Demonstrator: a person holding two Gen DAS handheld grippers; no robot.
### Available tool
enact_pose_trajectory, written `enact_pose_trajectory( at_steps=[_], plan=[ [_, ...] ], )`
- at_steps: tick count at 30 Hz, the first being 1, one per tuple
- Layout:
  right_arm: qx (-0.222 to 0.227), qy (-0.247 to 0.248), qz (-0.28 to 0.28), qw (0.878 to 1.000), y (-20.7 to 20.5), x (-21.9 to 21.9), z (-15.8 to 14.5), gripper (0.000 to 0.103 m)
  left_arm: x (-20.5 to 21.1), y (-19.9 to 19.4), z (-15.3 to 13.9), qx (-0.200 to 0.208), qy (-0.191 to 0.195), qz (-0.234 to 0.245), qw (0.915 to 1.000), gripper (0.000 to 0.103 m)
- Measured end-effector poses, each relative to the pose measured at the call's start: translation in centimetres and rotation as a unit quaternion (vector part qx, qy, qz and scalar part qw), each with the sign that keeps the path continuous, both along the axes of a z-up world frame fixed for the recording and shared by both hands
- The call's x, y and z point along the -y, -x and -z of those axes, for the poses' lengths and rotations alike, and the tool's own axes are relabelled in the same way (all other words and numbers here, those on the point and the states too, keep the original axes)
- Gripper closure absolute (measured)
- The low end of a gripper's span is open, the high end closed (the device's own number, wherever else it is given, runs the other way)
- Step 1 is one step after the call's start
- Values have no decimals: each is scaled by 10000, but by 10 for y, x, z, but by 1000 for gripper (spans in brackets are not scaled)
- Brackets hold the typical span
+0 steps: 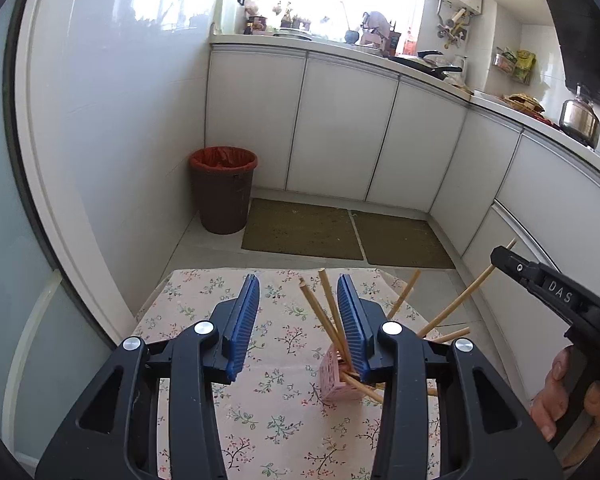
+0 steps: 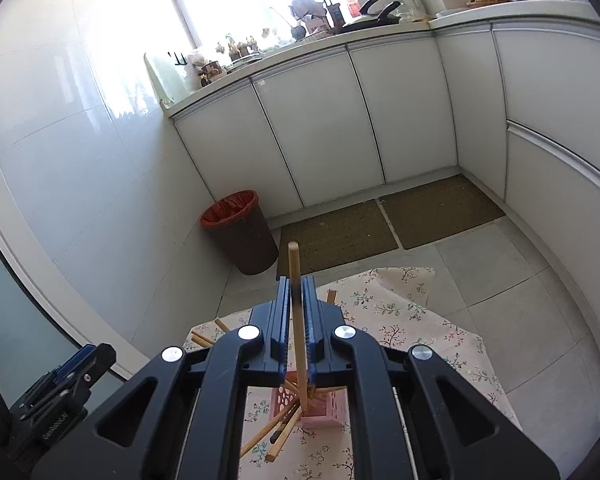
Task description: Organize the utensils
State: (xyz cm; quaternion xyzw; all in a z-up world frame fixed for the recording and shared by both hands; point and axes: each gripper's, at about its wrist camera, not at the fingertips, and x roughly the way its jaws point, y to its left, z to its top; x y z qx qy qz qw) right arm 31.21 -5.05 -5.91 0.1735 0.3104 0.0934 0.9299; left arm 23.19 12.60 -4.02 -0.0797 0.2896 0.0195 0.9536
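A pink perforated utensil holder [image 1: 337, 384] stands on a small table with a floral cloth [image 1: 268, 400]; several wooden chopsticks [image 1: 320, 312] lean out of it. My left gripper [image 1: 298, 292] is open and empty, its blue pads above and left of the holder. My right gripper [image 2: 296, 292] is shut on one wooden chopstick [image 2: 296, 308], held nearly upright with its lower end in the holder [image 2: 324, 410]. In the left wrist view the right gripper [image 1: 500, 256] shows at the right edge with that chopstick. More chopsticks [image 2: 276, 436] lie at the holder's base.
A brown bin with a red liner [image 1: 223, 190] stands on the floor by the wall. White cabinets [image 1: 340, 128] with a cluttered counter run along the back and right. Two brown mats [image 1: 340, 234] lie on the floor beyond the table's far edge.
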Motion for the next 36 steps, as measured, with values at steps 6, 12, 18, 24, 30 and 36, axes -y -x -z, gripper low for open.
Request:
enact_pose_trajectory(
  at_steps=[6,12,18,24,30,36],
  plan=[
    [497,179,165,9985,34,11,-39,66,0,37,-25,525,-131,-494,9973,13],
    [284,1052,577,9924,77,21,-61,45,38,62,-45,397,-240,-619,9970,7],
    [124,1185,861,9891,140,48,-57,16,73,111,-49,510,-527,-618,9954,7],
    [157,1119,1144,9870,207,67,-55,7,94,158,-41,175,-837,-551,9948,7],
    [-223,1304,1198,9839,265,71,-45,7,101,212,-36,211,-686,-493,9962,7],
    [-73,1576,1214,9800,310,69,-40,7,108,251,-34,233,-779,-389,9959,7]
  ],
)
